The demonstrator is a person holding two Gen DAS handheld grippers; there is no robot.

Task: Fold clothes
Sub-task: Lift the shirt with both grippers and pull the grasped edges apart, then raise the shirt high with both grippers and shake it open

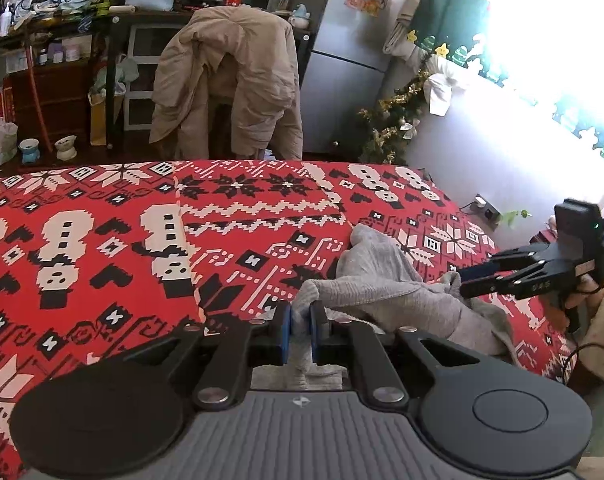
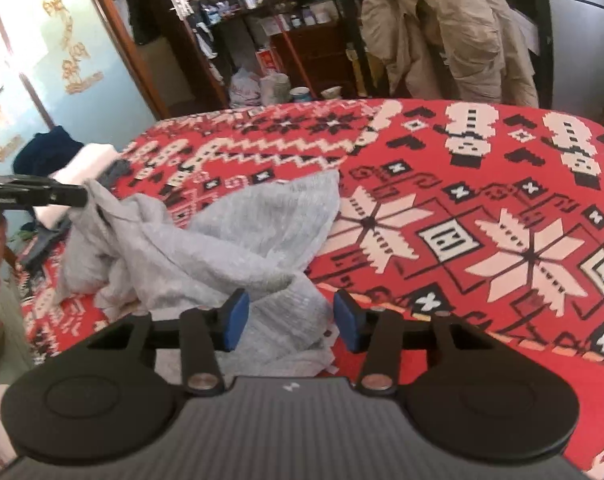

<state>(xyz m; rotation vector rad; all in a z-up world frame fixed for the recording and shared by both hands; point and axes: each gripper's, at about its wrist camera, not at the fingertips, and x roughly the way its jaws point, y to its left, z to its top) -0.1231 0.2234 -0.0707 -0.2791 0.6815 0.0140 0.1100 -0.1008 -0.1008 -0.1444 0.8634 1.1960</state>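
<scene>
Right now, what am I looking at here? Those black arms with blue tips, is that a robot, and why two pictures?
No robot: a person holds a two-finger gripper in each hand, each with its own camera looking along its fingers. One picture comes from the left gripper, the other from the right gripper. A crumpled grey garment lies on a red patterned bedspread. The left gripper is shut on a fold of it. The right gripper's blue pads stand apart with cloth between them, not pinching.

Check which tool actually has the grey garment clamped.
The left tool: its blue pads are pinched shut on a fold of the grey garment. The right tool stands open, the cloth lying loose between its pads.
</scene>
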